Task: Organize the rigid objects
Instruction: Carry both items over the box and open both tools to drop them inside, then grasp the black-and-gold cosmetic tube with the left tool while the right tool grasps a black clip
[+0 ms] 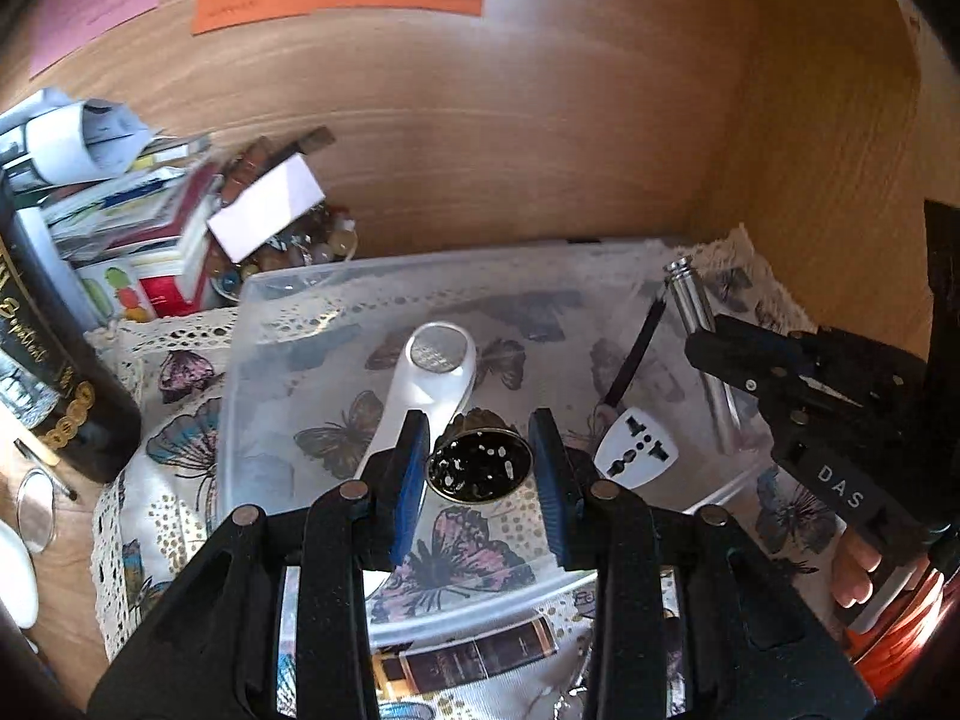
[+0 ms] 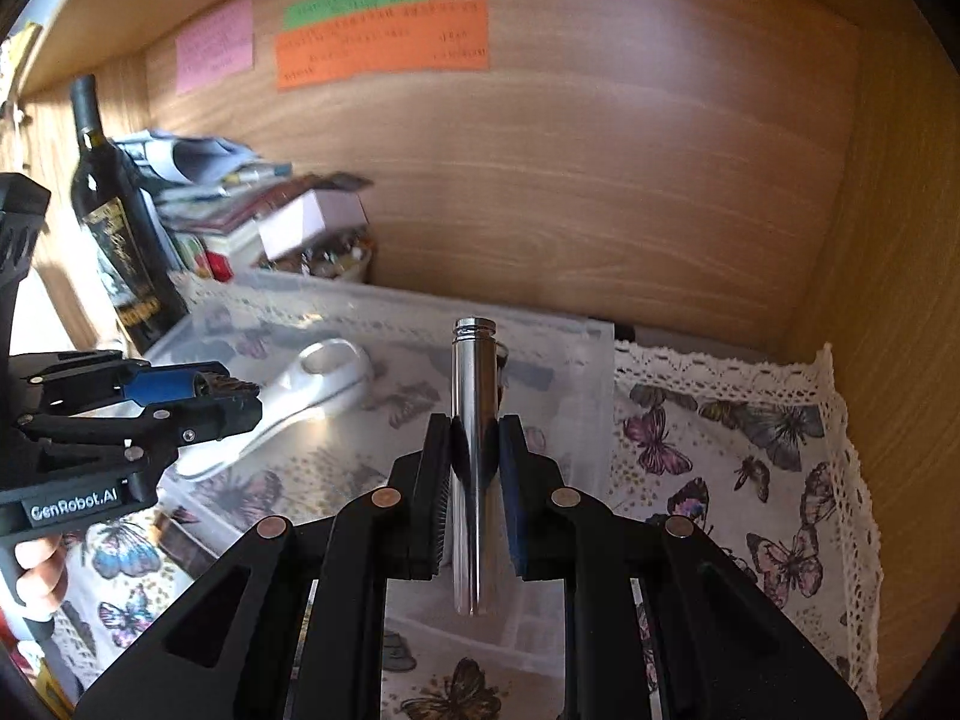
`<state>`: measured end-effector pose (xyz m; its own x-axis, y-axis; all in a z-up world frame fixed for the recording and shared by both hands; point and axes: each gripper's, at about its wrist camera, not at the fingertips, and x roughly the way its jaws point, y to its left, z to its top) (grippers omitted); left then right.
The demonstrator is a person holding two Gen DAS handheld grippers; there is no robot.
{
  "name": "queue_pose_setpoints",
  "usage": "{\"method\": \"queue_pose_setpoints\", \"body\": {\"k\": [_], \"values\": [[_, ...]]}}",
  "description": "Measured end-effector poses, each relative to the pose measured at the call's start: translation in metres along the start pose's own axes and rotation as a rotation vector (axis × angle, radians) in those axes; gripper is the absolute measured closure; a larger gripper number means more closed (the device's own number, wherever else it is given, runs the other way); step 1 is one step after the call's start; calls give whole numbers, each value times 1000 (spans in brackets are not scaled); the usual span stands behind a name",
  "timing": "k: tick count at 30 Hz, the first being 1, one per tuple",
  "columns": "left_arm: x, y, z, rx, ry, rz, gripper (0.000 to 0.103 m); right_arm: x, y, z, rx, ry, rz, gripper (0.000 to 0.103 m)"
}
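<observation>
My left gripper [image 1: 480,456] is shut on a small brass bell [image 1: 479,471], held above a clear plastic bin [image 1: 252,300] on a butterfly cloth. In the bin lie a white magnifier [image 1: 429,372], a white plug adapter [image 1: 636,450] and a black pen [image 1: 633,354]. My right gripper [image 2: 474,450] is shut on a shiny metal tube [image 2: 474,420], held over the bin's right side. The right gripper with the tube [image 1: 690,294] also shows in the left wrist view. The left gripper [image 2: 234,402] shows at the left of the right wrist view, beside the magnifier [image 2: 312,384].
A dark wine bottle [image 2: 114,222] stands left of the bin. Stacked books and papers [image 1: 120,198] and a jar of small items [image 1: 288,252] sit behind it. Wooden shelf walls close in at back and right. Coloured notes [image 2: 384,42] hang on the back wall.
</observation>
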<state>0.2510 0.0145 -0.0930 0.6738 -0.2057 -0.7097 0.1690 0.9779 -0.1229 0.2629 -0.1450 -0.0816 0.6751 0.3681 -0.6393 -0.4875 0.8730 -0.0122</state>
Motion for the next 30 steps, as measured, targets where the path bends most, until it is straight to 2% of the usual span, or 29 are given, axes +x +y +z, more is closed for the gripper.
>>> {"method": "queue_pose_setpoints", "body": {"k": [6, 12, 22, 28, 30], "values": [[14, -4, -4, 22, 19, 10, 69, 17, 1, -5, -1, 47, -1, 88], [22, 2, -5, 2, 50, -10, 69, 21, 3, -7, -4, 68, 4, 88], [9, 2, -6, -11, 40, -4, 67, 1, 7, 1, -11, 17, 19, 88], [-18, 0, -5, 1, -31, 30, 50, -29, 11, 5, -9, -50, 38, 75], [-29, 0, -6, 2, -56, 40, 42, -41, 14, 5, -16, -75, 43, 67]]}}
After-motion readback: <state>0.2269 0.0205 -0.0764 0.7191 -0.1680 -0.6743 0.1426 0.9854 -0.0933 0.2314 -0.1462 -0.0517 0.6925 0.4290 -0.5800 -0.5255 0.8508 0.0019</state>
